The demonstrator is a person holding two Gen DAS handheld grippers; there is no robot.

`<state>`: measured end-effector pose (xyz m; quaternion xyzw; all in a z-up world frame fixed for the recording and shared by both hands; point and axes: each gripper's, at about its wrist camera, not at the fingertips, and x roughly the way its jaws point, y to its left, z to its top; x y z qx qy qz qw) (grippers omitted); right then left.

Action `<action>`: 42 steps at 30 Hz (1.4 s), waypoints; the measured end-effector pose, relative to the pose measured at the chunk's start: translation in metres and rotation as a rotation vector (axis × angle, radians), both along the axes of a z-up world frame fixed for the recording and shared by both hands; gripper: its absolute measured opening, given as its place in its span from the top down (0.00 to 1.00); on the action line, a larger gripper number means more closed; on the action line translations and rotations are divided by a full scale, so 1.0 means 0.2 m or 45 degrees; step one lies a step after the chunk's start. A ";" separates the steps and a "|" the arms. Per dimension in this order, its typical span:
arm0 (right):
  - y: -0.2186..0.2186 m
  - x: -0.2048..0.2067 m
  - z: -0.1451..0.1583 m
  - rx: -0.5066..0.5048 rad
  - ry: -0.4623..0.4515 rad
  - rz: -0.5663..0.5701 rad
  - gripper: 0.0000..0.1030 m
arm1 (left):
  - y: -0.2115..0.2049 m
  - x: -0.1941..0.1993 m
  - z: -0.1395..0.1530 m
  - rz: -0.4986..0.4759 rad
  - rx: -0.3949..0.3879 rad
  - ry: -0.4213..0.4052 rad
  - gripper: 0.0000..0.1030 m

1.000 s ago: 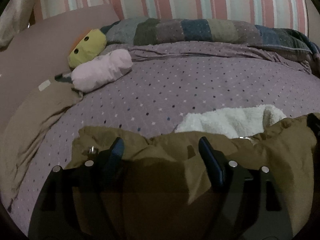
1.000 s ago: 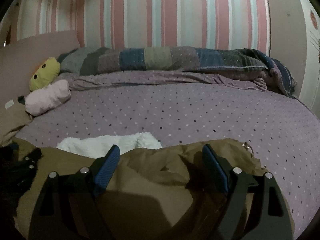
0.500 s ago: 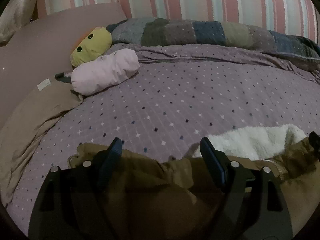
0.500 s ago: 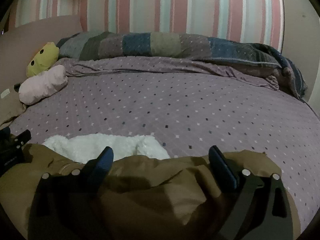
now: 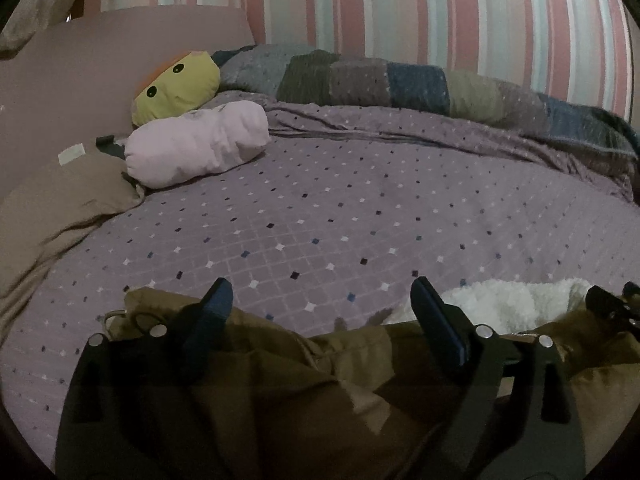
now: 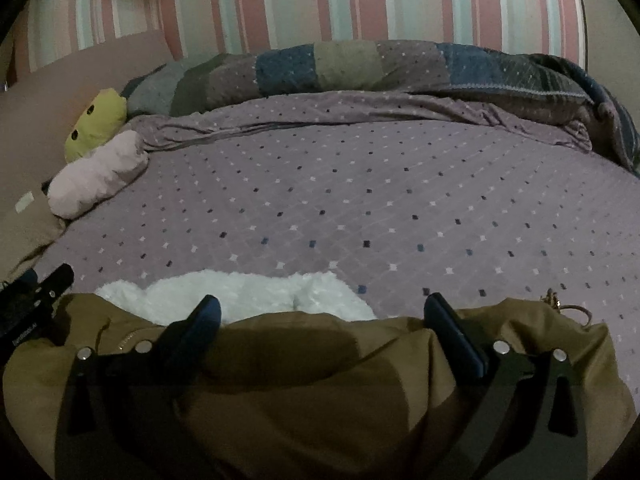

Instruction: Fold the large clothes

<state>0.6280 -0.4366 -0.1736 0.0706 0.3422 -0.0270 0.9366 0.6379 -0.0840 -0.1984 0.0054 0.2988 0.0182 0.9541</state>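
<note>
- Bedspread (image 5: 360, 216), mauve with little diamond dots, is seen stretched across pretty much the whole bed in both wrist views.
- Patchwork quilt (image 6: 360, 68) is bunched along the far edge, right under the striped wall (image 6: 280, 0).
- Brown jacket (image 6: 304, 384) is laid on the near side of the bedspread, crumpled, with its white fleece lining (image 6: 248, 292) turned out toward the middle of the bed. A drawstring end can be made out at its right corner in the right wrist view.
- Tan pillow (image 5: 60, 200) is tucked at the left edge, beside the headboard.
- Pink bolster (image 5: 196, 144) is rested against a yellow plush toy (image 5: 180, 84), both well apart from the jacket.
- Left gripper (image 5: 322, 300) is held over the jacket's left part; its jaws have just been opening and are spread wide, with loose fabric lying between them but nothing pinched.
- Right gripper (image 6: 320, 312) is held over the right part, same deal: jaws just opened, fully apart, cloth under them and not clamped.
</note>
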 end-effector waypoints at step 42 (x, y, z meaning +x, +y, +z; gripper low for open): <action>-0.07 0.06 -0.08 0.172 0.027 0.037 0.01 | 0.03 0.05 -0.06 -0.046 -0.125 -0.037 0.03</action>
